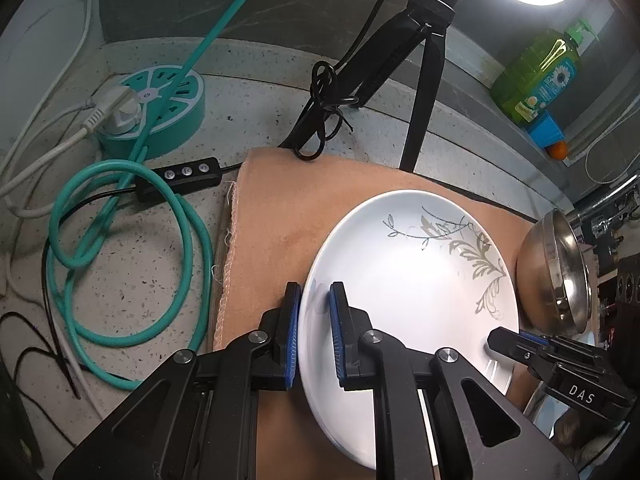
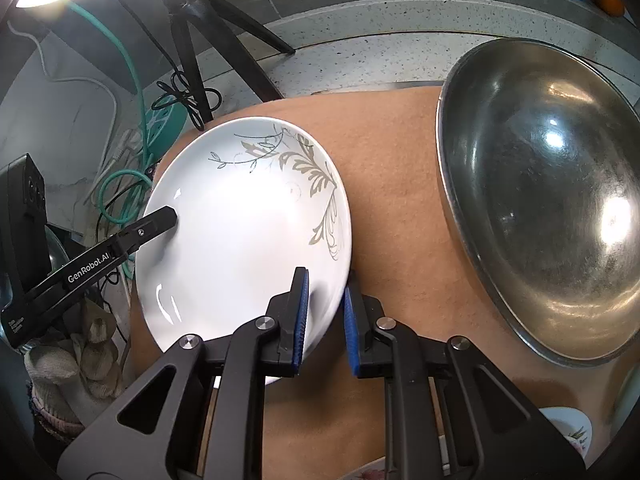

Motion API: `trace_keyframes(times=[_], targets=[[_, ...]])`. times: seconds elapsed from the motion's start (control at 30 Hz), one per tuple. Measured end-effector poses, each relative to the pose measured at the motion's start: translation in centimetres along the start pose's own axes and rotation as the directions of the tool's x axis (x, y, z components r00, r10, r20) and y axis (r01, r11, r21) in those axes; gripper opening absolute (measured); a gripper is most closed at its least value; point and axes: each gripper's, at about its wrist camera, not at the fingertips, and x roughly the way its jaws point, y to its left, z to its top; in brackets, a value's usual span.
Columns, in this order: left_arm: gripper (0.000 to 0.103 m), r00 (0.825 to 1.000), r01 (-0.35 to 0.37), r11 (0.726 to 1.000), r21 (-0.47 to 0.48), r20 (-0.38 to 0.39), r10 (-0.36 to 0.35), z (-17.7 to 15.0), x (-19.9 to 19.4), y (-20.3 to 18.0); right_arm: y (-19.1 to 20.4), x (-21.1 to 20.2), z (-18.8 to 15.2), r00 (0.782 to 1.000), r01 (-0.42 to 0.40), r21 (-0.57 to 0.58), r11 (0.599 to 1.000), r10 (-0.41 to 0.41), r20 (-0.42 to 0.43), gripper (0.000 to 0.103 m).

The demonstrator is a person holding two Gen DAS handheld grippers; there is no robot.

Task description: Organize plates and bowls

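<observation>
White plate (image 1: 408, 280) on tan mat (image 1: 272, 220), near mat's left edge, steel bowl (image 2: 544, 208) alongside. L gripper (image 1: 314, 336) & R gripper (image 2: 326, 320) fingers pinch opposite rims. Risk: glazed rim slips w/ uneven lift; may strike bowl.

The left wrist view looked steeply down along its own fingers from close above the left edge of the tan mat (image 1: 276, 220), facing the back wall and the tripod (image 1: 424, 80). The right wrist view looked down just as steeply and closely from the mat's near edge. Both shared the white plate (image 1: 408, 264), the steel bowl (image 2: 540, 200) at the mat's right side, and each other's gripper.
</observation>
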Motion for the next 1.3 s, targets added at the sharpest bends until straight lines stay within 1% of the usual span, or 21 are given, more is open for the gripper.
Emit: trace_keyframes(times=[0.23, 0.37, 0.6, 0.83, 0.9, 1.03, 1.17, 1.3], targets=[[0.013, 1.000, -0.006, 1.000, -0.005, 0.015, 0.006, -1.7, -1.8, 0.1, 0.4, -0.7, -1.6, 1.000, -0.028, -0.029, 0.999, 0.028, -0.011, 0.017], [0.013, 0.999, 0.004, 1.000, -0.019, 0.031, -0.004, -2.8, -3.2, 0.0, 0.5, -1.6, -2.6, 0.999, -0.042, -0.040, 0.998, 0.042, -0.010, 0.017], [0.013, 0.997, 0.007, 1.000, -0.022, 0.072, -0.005, -5.2, -6.1, -0.9, 0.3, -3.9, -4.4, 0.997, -0.077, -0.072, 0.994, 0.078, 0.001, 0.017], [0.013, 0.993, 0.009, 1.000, -0.028, 0.115, -0.006, -7.4, -8.7, -2.8, -0.4, -6.9, -6.0, 0.994, -0.104, -0.107, 0.989, 0.108, 0.028, 0.017], [0.013, 0.993, 0.002, 1.000, -0.018, 0.119, 0.000, -8.1, -9.2, -3.8, -1.1, -7.8, -6.5, 0.993, -0.112, -0.107, 0.988, 0.116, 0.032, 0.017], [0.013, 0.993, 0.014, 1.000, 0.001, 0.115, -0.014, -9.4, -9.5, -5.6, -2.8, -9.5, -7.5, 0.992, -0.115, -0.100, 0.988, 0.120, 0.045, 0.017], [0.013, 0.994, 0.036, 0.999, 0.019, 0.099, -0.037, -10.4, -9.4, -7.7, -4.7, -11.2, -8.4, 0.993, -0.101, -0.091, 0.991, 0.106, 0.060, 0.017], [0.013, 0.995, 0.056, 0.997, 0.058, 0.077, -0.060, -11.6, -8.9, -10.1, -7.1, -13.1, -9.6, 0.994, -0.074, -0.075, 0.994, 0.079, 0.075, 0.017]])
